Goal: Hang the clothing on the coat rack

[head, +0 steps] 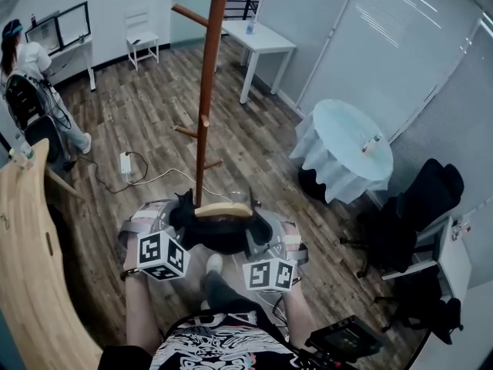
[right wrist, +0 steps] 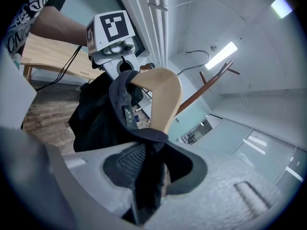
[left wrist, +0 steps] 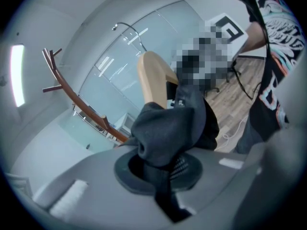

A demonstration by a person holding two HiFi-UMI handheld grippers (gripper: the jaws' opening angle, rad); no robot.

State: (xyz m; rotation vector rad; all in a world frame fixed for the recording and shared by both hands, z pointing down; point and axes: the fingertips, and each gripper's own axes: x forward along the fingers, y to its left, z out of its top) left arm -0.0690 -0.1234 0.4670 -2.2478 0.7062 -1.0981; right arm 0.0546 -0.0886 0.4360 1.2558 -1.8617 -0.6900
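- Left tongs point(head: 182, 220) point(left wrist: 158, 172): jaws nearly together, pinching a fold of the dark garment point(head: 219, 236) point(left wrist: 169, 128), which bulges out just above the pads.
- Right tongs point(head: 251, 226) point(right wrist: 148, 172): jaws partly apart, clamped on the garment point(right wrist: 98, 119) where it wraps one end of the wooden hanger point(right wrist: 165, 96). A sliver of wood shows between the pads.
- Wooden hanger point(head: 224, 210) point(left wrist: 154, 78): lies level between the two tongs, carrying the garment. The cloth hangs bunched below it, in front of the person's body.
- Coat rack point(head: 208, 91) point(left wrist: 72, 94) point(right wrist: 207, 84): a reddish-brown upright pole with short pegs, standing on the wooden floor point(head: 146, 106) just beyond the hanger. Its foot is hidden behind the garment, and the garment is not yet on any peg.
- Surroundings: a round counter point(head: 348, 146) under a white cloth to the right, black office chairs point(head: 420, 206) beside it, a white counter point(head: 263, 41) further back, and a second person point(head: 29, 68) at the far left.
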